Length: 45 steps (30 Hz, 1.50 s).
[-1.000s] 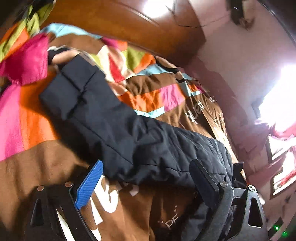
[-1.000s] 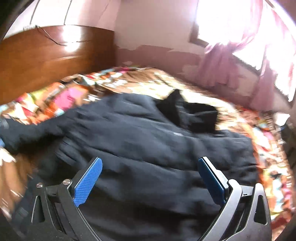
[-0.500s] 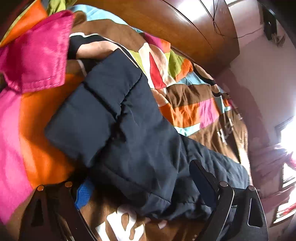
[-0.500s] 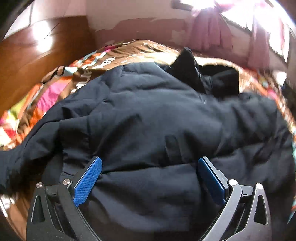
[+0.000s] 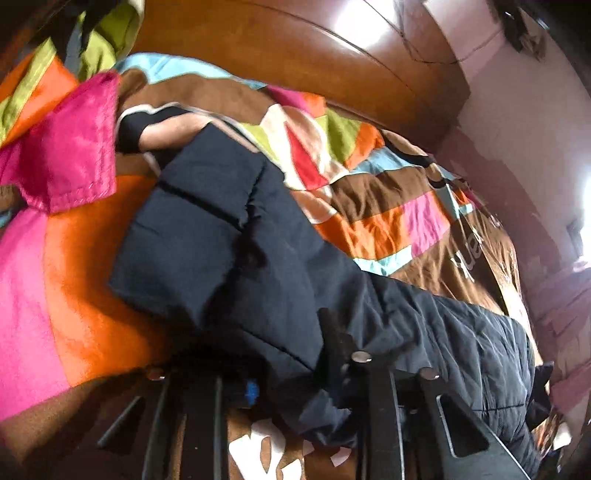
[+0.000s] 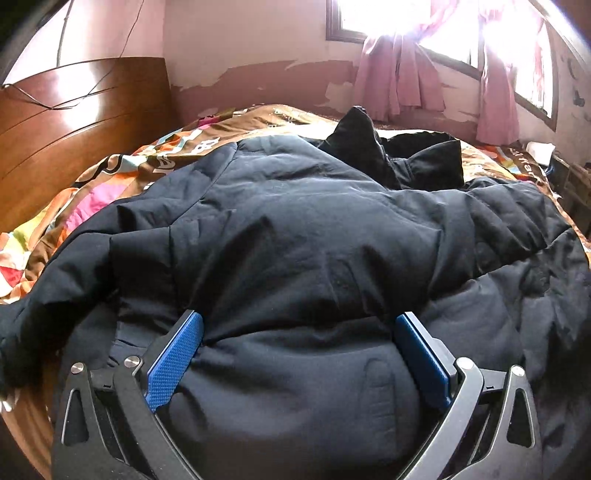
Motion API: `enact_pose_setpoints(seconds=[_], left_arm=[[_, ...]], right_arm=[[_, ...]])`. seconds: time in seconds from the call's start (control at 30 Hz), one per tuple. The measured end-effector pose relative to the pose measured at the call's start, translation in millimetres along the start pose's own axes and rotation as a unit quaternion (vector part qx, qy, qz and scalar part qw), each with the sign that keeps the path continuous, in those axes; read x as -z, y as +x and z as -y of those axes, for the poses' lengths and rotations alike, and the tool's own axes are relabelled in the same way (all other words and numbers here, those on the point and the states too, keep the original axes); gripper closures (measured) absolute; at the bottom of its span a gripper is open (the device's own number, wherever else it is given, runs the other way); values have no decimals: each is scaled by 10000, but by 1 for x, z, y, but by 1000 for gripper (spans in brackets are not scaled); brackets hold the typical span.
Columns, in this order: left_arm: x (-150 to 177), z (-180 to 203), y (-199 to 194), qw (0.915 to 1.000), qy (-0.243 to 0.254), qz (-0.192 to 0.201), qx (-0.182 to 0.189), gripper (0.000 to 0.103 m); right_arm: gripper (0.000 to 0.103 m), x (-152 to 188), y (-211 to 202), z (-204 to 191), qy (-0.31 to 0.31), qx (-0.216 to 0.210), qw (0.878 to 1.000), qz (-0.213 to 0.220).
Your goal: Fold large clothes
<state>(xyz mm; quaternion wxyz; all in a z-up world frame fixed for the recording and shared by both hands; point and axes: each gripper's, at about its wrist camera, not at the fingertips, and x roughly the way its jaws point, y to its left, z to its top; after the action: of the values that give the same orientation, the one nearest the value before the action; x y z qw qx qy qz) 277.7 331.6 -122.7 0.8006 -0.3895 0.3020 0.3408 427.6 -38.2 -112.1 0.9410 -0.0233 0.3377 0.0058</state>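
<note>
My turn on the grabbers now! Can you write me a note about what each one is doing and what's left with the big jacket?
Left gripper: shut on the sleeve of the dark jacket, partway along it; the cuff end lies free on the colourful bedspread.
Right gripper: open, fingers either side of a puffy bulge near the jacket's hem, not clamped.
Jacket: spread across the bed, collar toward the window.
Done: sleeve grabbed only.
Left: probably fold the sleeve in over the body, then the other sleeve, then fold the body.

Bed point(image 6: 110, 177) w/ bedspread point(image 5: 369, 206), jacket point(image 6: 295, 229) atop
</note>
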Motion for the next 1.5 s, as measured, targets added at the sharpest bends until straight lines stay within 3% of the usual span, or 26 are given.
enact_pose_setpoints(seconds=[0.2, 0.43, 0.53, 0.7, 0.8, 0.9, 0.97, 1.0, 1.07, 1.13, 1.2, 1.33, 1.43, 1.5], left_arm=[[-1, 11, -12, 9987, 338, 351, 145, 94], [4, 31, -42, 9902, 785, 1065, 454, 96], [8, 46, -62, 9805, 1167, 1428, 682, 96], [18, 77, -112, 9590, 1754, 1794, 1319, 96], [37, 109, -149, 9398, 2259, 1906, 1715, 96], [58, 150, -183, 9148, 2881, 1997, 2006, 96], [75, 178, -204, 8948, 3252, 2011, 2306, 96], [84, 189, -212, 8851, 3443, 1999, 2409, 96], [107, 219, -223, 8611, 3916, 1934, 2604, 96], [129, 241, -229, 8433, 4240, 1804, 2764, 96], [152, 261, -233, 8335, 4447, 1586, 2871, 96], [190, 293, -235, 8225, 4678, 1343, 2942, 96], [223, 312, -233, 8056, 4944, 1260, 3011, 96], [252, 326, -230, 7883, 5249, 1249, 2957, 96]], right_arm=[[1, 1, 0, 0, -7, 14, 10000, 8], [1, -3, 0, 1, 16, -43, 9998, -188], [1, -16, -9, 9, 38, -297, 9975, -645], [1, -30, -49, 44, 63, -860, 9941, -652], [1, -31, -74, 83, 88, -1025, 9928, -608], [1, -26, -84, 121, 216, -1087, 9917, -648], [1, -21, -87, 150, 340, -1146, 9904, -698], [1, -18, -88, 169, 471, -1390, 9868, -682], [1, -13, -93, 196, 764, -1698, 9812, -506], [1, -8, -97, 226, 1081, -1906, 9753, -278], [1, -5, -97, 249, 1310, -2018, 9705, -164], [1, -8, -89, 287, 1530, -2254, 9622, 34], [1, -13, -79, 306, 1698, -2226, 9599, 131], [1, -13, -73, 319, 1897, -2336, 9534, 233]])
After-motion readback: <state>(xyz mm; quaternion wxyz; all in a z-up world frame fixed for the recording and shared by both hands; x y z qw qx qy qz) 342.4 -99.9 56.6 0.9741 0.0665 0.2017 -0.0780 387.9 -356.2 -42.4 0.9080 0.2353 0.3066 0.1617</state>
